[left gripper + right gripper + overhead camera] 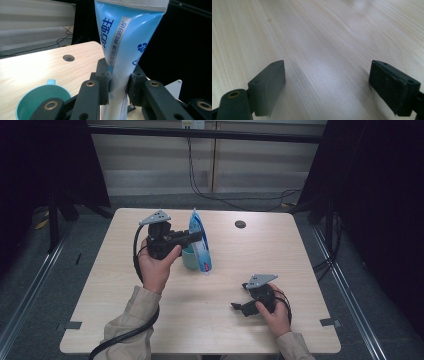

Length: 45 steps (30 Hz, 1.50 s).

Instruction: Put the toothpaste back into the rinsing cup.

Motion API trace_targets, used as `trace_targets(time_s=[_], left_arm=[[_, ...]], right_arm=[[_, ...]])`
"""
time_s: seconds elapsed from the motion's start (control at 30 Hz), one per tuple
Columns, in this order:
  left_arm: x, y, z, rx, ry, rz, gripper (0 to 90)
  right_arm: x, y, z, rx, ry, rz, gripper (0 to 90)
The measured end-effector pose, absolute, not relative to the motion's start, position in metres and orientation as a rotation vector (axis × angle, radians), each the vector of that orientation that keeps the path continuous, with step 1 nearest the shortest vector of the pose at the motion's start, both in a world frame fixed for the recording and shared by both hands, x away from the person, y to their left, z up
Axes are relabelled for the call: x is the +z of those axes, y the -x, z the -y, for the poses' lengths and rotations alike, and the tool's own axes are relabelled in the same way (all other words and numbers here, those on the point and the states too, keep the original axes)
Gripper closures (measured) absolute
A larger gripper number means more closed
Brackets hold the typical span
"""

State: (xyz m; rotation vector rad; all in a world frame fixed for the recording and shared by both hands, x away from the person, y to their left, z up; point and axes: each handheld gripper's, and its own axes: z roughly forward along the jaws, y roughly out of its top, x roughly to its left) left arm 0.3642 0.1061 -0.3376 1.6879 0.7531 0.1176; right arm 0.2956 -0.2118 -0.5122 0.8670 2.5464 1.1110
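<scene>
A blue and white toothpaste tube (199, 244) stands nearly upright, crimped end up, with my left gripper (198, 238) shut on its middle. In the left gripper view the tube (125, 40) sits pinched between the two black jaws, and my left gripper (119, 86) holds it just above and beside a teal cup (37, 100). The teal cup (189, 257) stands on the table under the gripper, partly hidden by the tube. My right gripper (235, 307) rests low at the table's front right, jaws wide apart over bare wood, and my right gripper (327, 87) holds nothing.
The light wooden table (260, 265) has a dark round cable hole (240, 224) at its back right. Black cables run across the floor behind the table. Dark curtains stand at both sides.
</scene>
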Motion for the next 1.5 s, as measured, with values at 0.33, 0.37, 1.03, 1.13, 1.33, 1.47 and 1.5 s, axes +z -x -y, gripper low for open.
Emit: trace_targets(time_s=[0.33,0.37,1.03,1.13,1.33,1.47,1.5], left_arm=[[-0.33,-0.37,-0.107,0.134,-1.68,-0.769,74.7],[-0.329,-0.372,-0.107,0.139,-1.674,-0.772,74.7],[-0.322,-0.383,-0.115,0.195,-1.646,-0.804,74.6],[-0.32,-0.384,-0.115,0.203,-1.646,-0.804,74.6],[-0.316,-0.387,-0.117,0.211,-1.641,-0.811,74.6],[-0.315,-0.388,-0.118,0.22,-1.636,-0.817,74.6],[-0.314,-0.389,-0.118,0.219,-1.634,-0.817,74.6]], right_arm=[[-0.512,-0.296,0.212,1.111,-0.867,-2.546,13.7],[-0.512,-0.296,0.212,1.111,-0.866,-2.546,13.7],[-0.512,-0.296,0.212,1.112,-0.869,-2.544,13.7],[-0.512,-0.295,0.212,1.112,-0.869,-2.544,13.7],[-0.512,-0.296,0.212,1.113,-0.866,-2.543,13.7],[-0.512,-0.296,0.212,1.113,-0.867,-2.543,13.7],[-0.512,-0.296,0.212,1.113,-0.867,-2.544,13.7]])
